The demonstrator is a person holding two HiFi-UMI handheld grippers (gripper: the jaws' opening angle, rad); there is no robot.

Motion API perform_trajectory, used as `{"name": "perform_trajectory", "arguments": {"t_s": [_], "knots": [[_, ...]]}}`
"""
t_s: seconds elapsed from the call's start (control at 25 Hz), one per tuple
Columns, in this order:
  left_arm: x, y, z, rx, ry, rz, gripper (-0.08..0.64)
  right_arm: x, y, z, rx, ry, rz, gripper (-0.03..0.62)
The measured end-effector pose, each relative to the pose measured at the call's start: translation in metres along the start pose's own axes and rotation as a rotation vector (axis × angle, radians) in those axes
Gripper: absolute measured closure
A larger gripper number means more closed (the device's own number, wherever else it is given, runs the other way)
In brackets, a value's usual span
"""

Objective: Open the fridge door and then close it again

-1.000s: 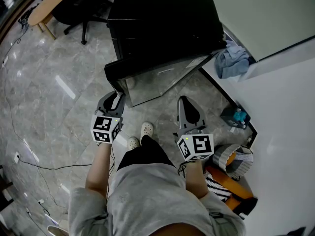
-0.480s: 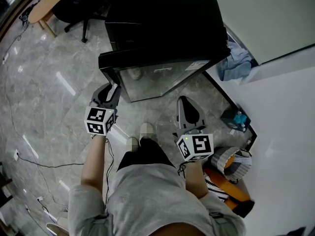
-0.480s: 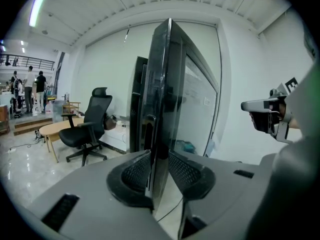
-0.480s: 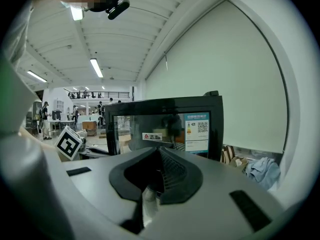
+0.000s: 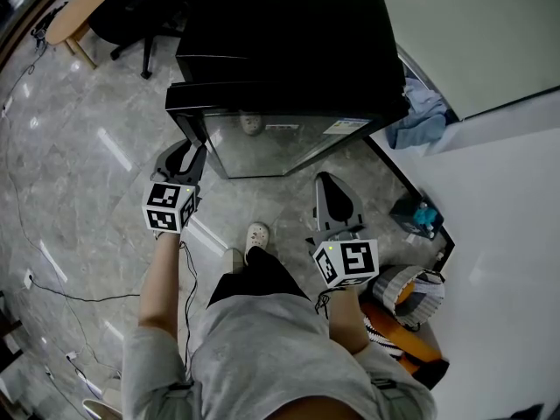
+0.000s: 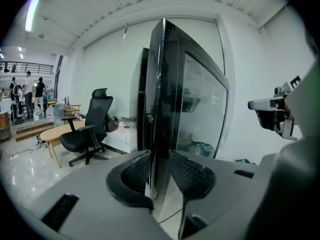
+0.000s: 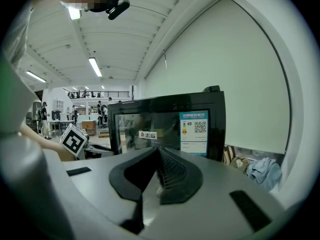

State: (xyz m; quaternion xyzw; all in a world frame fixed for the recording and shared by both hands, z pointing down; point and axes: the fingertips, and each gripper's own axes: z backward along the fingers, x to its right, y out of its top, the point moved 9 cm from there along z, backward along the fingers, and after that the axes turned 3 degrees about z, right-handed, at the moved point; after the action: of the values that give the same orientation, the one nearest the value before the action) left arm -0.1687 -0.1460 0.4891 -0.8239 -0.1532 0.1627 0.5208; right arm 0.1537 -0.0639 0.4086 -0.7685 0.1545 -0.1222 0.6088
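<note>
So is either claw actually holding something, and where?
The left gripper has the free edge of the fridge door between its fingers, which have just been opening, so the grip looks loose. The right gripper, shut, holds nothing.

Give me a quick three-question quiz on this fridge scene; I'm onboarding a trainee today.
1. True or false: the right claw grips the fridge door.
2. What stands between the jaws of the left claw?
3. The blue cloth lies: A) beside the fridge, B) on top of it, C) on an office chair.
Key: 1. False; it is shut, empty, clear of the door. 2. The door's edge; those jaws have just been opening. 3. A.
</note>
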Motion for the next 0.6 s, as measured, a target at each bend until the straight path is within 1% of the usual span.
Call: {"name": "perform_trajectory", "arguments": {"t_s": [0.12,0.36,0.6], "knots": [[-0.003,0.006,-0.006,-0.015,-0.006,0.007,0.448,0.003,0.002,-0.006,-0.004,-0.002,-0.004,0.566],[-0.011,0.008,-0.017,-0.006,0.005,-0.01,0.448,0.006,0.002,-0.013,-0.005,0.004,-0.002,0.566],[-0.014,0.015,-0.023,-0.015,-0.001,0.005,0.448,0.009,0.005,-0.018,-0.006,0.003,-0.001,0.566]]}}
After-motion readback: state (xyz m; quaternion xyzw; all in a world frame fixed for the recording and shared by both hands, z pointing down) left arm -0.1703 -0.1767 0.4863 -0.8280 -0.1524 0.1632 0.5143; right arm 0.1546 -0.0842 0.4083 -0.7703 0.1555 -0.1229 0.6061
